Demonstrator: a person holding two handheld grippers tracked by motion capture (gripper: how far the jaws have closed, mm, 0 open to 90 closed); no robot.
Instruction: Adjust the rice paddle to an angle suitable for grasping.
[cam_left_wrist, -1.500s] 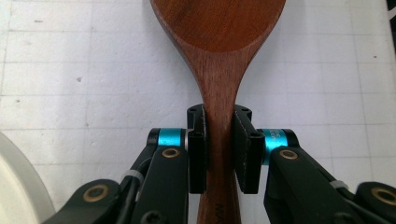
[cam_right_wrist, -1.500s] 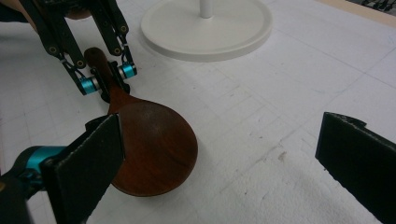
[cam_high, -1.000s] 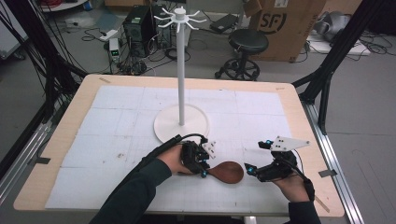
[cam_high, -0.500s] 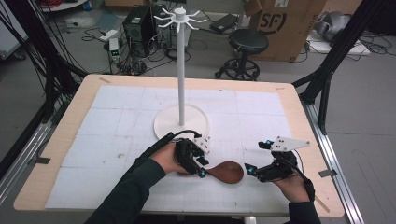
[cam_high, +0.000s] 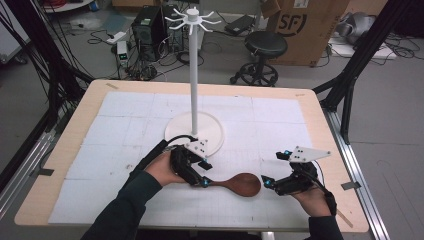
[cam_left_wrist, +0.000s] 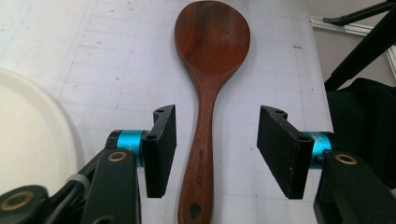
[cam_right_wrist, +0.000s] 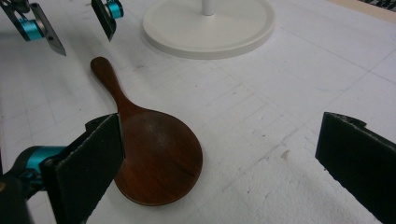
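Note:
A dark wooden spoon (cam_high: 240, 184) lies flat on the white mat near the table's front edge, bowl to the right. My left gripper (cam_high: 202, 176) is open at the handle's end. In the left gripper view the handle of the spoon (cam_left_wrist: 210, 60) runs between the two spread jaws of the left gripper (cam_left_wrist: 217, 121) without touching either pad. My right gripper (cam_high: 267, 183) is open just right of the bowl. In the right gripper view the bowl of the spoon (cam_right_wrist: 159, 158) sits by the left pad (cam_right_wrist: 93, 172), with the right gripper (cam_right_wrist: 224, 140) holding nothing.
A white stand with a tall pole (cam_high: 194, 75) and hooks on top rises from a round base (cam_high: 212, 131) just behind the left gripper; the base (cam_right_wrist: 210, 25) is also in the right gripper view. The table's front edge is close to both hands.
My left gripper has slid a little to the left along the spoon's handle toward its end. The spoon and the right gripper have stayed put.

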